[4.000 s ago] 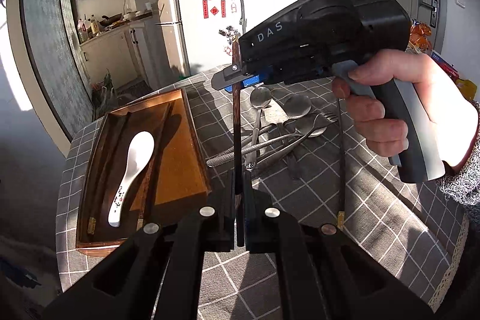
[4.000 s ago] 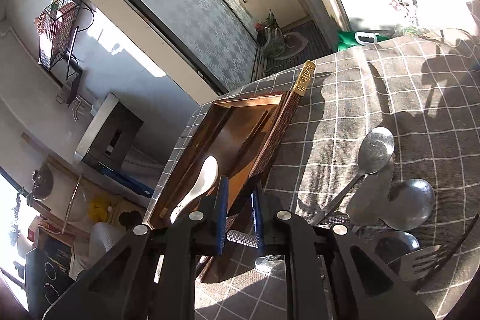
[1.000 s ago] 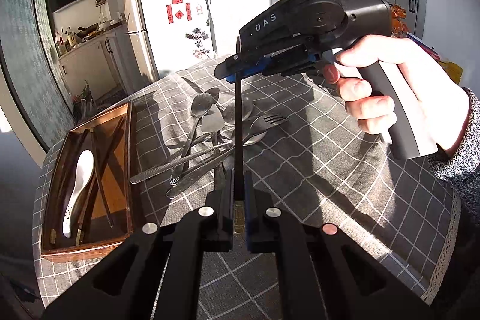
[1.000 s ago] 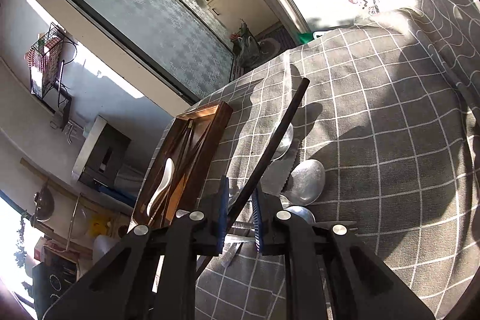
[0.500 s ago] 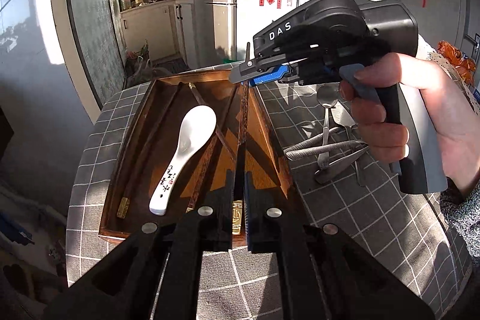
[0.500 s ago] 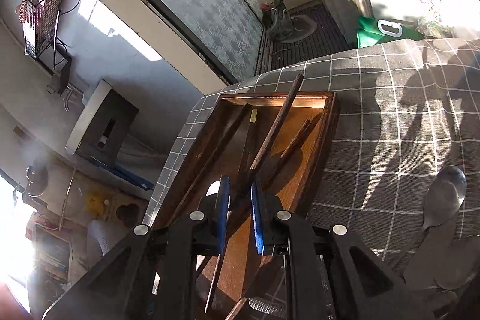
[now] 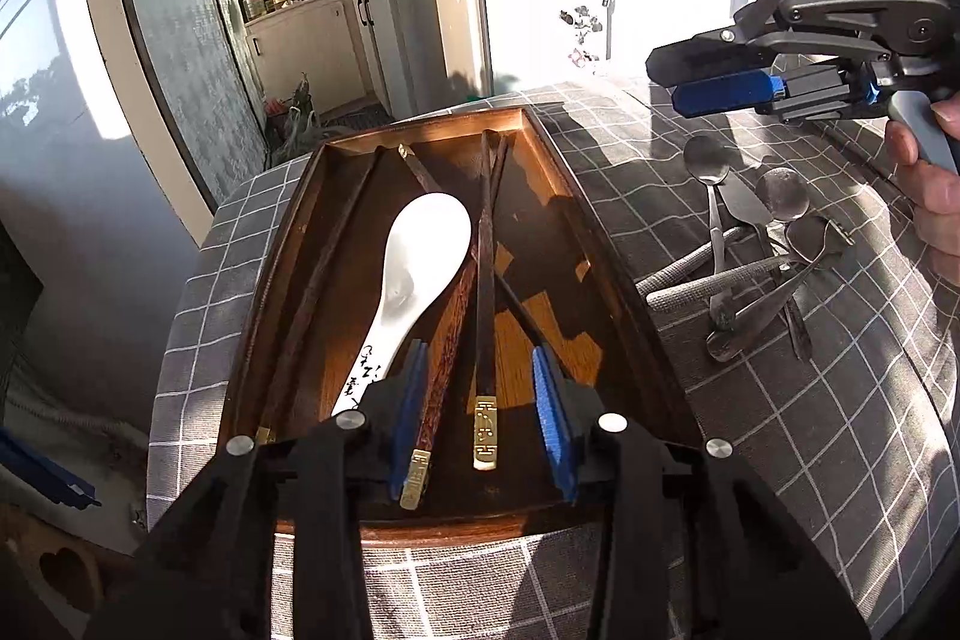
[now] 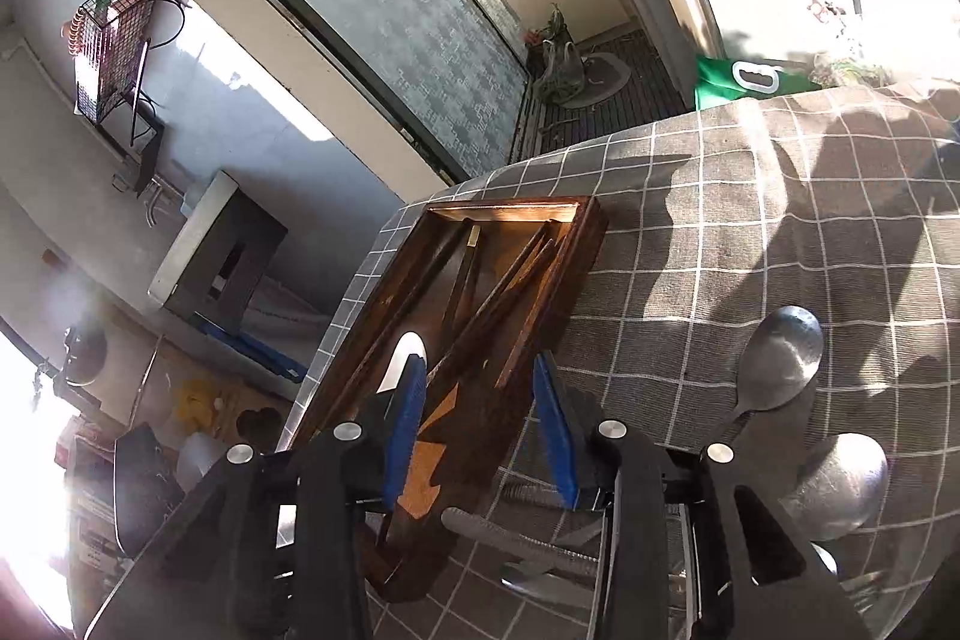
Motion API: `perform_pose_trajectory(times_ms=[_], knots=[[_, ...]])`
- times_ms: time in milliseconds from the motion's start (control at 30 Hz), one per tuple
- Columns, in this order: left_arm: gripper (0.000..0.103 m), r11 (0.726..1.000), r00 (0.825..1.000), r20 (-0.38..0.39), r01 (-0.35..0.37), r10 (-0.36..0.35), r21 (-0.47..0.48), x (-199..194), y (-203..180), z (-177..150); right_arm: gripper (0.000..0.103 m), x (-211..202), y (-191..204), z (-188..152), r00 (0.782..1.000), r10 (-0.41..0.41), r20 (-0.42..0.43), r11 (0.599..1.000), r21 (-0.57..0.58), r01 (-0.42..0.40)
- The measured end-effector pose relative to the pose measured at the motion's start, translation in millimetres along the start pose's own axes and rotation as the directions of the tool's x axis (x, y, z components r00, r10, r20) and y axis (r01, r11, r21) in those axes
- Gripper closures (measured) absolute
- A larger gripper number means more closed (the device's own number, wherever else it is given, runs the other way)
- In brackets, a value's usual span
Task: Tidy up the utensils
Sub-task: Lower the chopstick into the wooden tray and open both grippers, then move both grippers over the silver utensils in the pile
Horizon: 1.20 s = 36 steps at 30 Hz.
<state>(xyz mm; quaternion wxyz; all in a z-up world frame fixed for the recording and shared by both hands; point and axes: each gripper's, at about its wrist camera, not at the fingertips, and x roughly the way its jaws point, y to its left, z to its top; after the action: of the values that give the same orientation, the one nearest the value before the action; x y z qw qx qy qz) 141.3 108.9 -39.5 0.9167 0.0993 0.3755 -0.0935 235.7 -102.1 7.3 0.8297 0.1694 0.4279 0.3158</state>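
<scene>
The wooden tray [image 7: 606,268] holds a white ceramic spoon [image 7: 420,250] and several dark chopsticks [image 7: 485,280] with gold ends. My left gripper [image 7: 480,418] hovers over the tray's near end. Its jaws are opening, and a gold-tipped chopstick lies loose in the tray between the pads. My right gripper [image 7: 666,79], held by a hand, hangs above the table to the tray's right. In the right wrist view my right gripper [image 8: 480,418] is opening with nothing in it, over the tray [image 8: 576,268] edge. The white spoon [image 8: 405,358] and chopsticks [image 8: 504,304] show past it.
A pile of metal spoons, a fork and a knife [image 7: 750,250] lies on the grey checked tablecloth [image 7: 810,430] right of the tray. Two metal spoons [image 8: 780,358] sit near my right gripper. The table edge drops off left of the tray.
Half a second ago both grippers were shut on one chopstick over the tray. Both have let go, the chopstick lies in the tray, and the right gripper has drawn back to the right.
</scene>
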Motion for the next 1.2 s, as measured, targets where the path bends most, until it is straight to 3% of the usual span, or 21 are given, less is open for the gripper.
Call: perform_pose_trajectory(times_ms=[33,200,400,667,867,1033,1200], knots=[[0.045,1.000,1.000,0.010,0.002,-0.002,0.004,-2.4,-0.4,-0.1,0.059,-13.4,-6.7,-2.3,1.000,-0.008,0.017,1.000,0.000,0.008],[0.029,1.000,0.997,0.075,-0.011,0.010,0.020,-24.0,-12.3,5.7,0.051,-66.9,-42.8,-11.1,0.996,-0.037,0.086,0.999,0.035,0.034],[0.029,0.994,0.991,0.105,0.074,-0.082,0.081,-37.4,-52.3,16.0,0.051,-83.7,-74.8,-25.0,0.994,-0.059,0.089,0.996,0.077,0.052],[0.029,0.959,0.971,0.052,0.220,-0.232,0.180,-29.2,-111.5,12.5,0.051,-88.5,-87.4,-48.6,0.997,-0.067,0.042,0.995,0.071,0.064],[0.029,0.940,0.968,0.005,0.244,-0.253,0.240,-11.1,-139.9,8.6,0.051,-90.5,-106.6,-81.9,1.000,-0.022,-0.011,0.983,0.181,0.023],[0.029,0.937,0.965,-0.015,0.258,-0.262,0.234,0.9,-144.6,12.3,0.050,-79.8,-107.0,-107.2,0.997,0.040,-0.062,0.967,0.252,-0.023],[0.029,0.935,0.966,-0.045,0.258,-0.255,0.243,15.7,-146.7,18.1,0.049,-74.2,-104.4,-110.1,0.999,0.012,-0.046,0.961,0.276,0.001]])
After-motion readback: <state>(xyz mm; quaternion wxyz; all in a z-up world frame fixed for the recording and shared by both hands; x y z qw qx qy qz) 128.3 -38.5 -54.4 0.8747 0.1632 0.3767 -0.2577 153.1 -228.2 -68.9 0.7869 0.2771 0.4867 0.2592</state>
